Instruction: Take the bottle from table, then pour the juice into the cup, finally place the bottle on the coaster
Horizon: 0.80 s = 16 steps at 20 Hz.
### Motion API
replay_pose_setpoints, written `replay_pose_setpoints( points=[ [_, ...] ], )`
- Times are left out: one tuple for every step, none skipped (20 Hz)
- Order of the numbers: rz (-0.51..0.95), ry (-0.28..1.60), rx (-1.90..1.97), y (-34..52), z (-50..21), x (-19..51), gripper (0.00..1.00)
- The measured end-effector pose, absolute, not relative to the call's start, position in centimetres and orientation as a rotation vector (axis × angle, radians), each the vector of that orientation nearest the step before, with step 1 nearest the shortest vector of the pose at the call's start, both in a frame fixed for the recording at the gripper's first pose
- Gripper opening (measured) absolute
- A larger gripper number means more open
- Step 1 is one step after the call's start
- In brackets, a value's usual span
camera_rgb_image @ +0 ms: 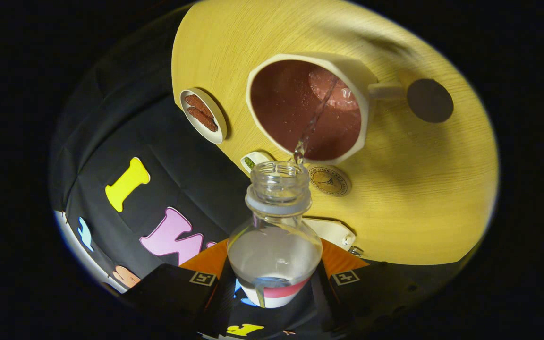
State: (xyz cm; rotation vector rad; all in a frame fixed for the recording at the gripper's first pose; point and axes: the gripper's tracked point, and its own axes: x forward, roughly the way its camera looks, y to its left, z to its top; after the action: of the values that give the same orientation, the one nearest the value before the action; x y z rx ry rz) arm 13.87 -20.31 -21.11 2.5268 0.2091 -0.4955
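The gripper (274, 283) is clenched on the bottle (275, 245), one finger pressing each side of its lower body; the bottle is tipped forward, its open mouth aimed at the cup (310, 106) just beyond the fingers; a thin stream of clear liquid (317, 115) runs from the mouth over the cup's near rim and lands inside, where liquid pools on the brown interior; the cup sits on the round wooden table (418, 198), handle pointing toward a dark round coaster (429, 100) just beside it; near the table's edge, on the cup's other side, lies a small oval dish (204, 115) holding brown pieces; a round gold disc (329, 180) lies close to the bottle's neck.
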Motion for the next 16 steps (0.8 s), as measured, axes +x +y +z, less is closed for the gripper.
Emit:
replay_pose_setpoints(
  points=[
    [-0.492, 0.199, 2.539, -20.4, -20.9, 13.9, 0.74],
    [-0.495, 0.192, 2.545, -20.6, -20.7, 13.9, 0.74],
    [-0.494, 0.186, 2.547, -20.6, -20.6, 13.9, 0.74],
    [-0.49, 0.181, 2.553, -20.6, -20.3, 14.0, 0.74],
    [-0.486, 0.172, 2.561, -20.5, -20.0, 14.1, 0.74],
    [-0.482, 0.165, 2.571, -20.7, -19.6, 13.9, 0.74],
    [-0.481, 0.157, 2.583, -20.7, -19.4, 14.0, 0.74],
    [-0.478, 0.147, 2.594, -20.6, -19.2, 14.1, 0.74],
    [-0.474, 0.14, 2.603, -20.6, -18.9, 14.2, 0.74],
    [-0.467, 0.142, 2.605, -20.5, -18.6, 14.3, 0.74],
    [-0.46, 0.145, 2.606, -20.3, -18.4, 14.3, 0.74],
    [-0.458, 0.134, 2.608, -20.6, -18.1, 14.2, 0.74],
    [-0.459, 0.126, 2.614, -20.8, -17.9, 14.1, 0.73],
    [-0.459, 0.117, 2.621, -20.9, -17.7, 14.1, 0.74],
    [-0.459, 0.106, 2.628, -21.0, -17.5, 14.2, 0.74],
    [-0.457, 0.098, 2.635, -21.3, -17.3, 14.2, 0.74]
  ],
)
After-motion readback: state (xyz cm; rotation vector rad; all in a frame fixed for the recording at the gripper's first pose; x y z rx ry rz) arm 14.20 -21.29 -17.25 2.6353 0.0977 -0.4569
